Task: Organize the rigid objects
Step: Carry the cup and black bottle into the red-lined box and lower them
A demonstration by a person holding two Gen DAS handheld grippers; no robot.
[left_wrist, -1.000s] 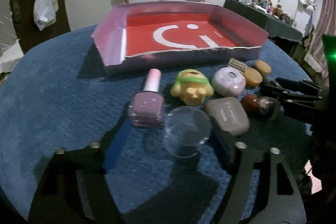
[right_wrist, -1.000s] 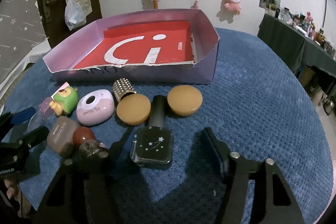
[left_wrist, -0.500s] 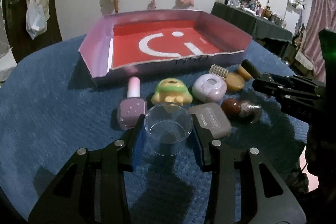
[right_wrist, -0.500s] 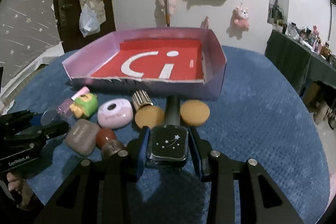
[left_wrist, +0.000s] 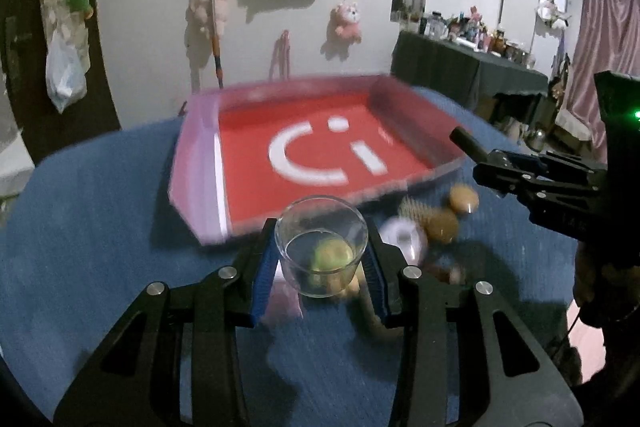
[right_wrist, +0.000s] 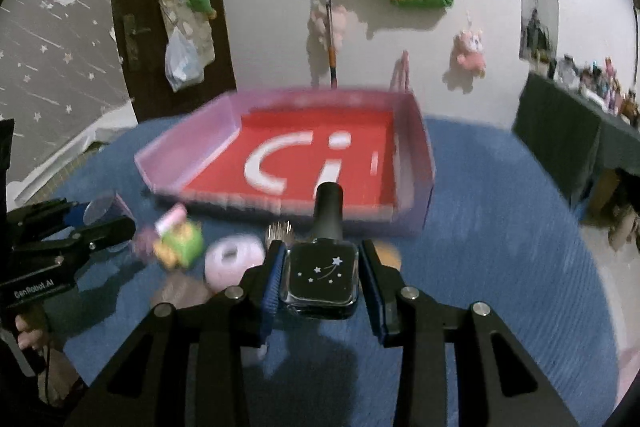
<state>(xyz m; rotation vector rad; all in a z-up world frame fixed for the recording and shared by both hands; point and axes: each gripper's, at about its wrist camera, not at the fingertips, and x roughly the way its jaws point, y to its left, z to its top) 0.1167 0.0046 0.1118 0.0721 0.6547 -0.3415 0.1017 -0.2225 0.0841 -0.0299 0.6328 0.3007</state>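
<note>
Both held things are now seen lifted off the blue table [right_wrist: 500, 227], where a second ago they lay among the other small items. Between the closed pads of the left gripper [left_wrist: 322, 259] a clear glass cup [left_wrist: 322, 245] is clamped upright, tilted down toward the pink tray [left_wrist: 200, 163]. A black nail polish bottle [right_wrist: 323, 277] is gripped by the right gripper [right_wrist: 322, 279], its cap aimed at the tray's near wall. Beneath, a green toy [right_wrist: 180, 241] and a pale round case [right_wrist: 234, 259] are left on the table.
</note>
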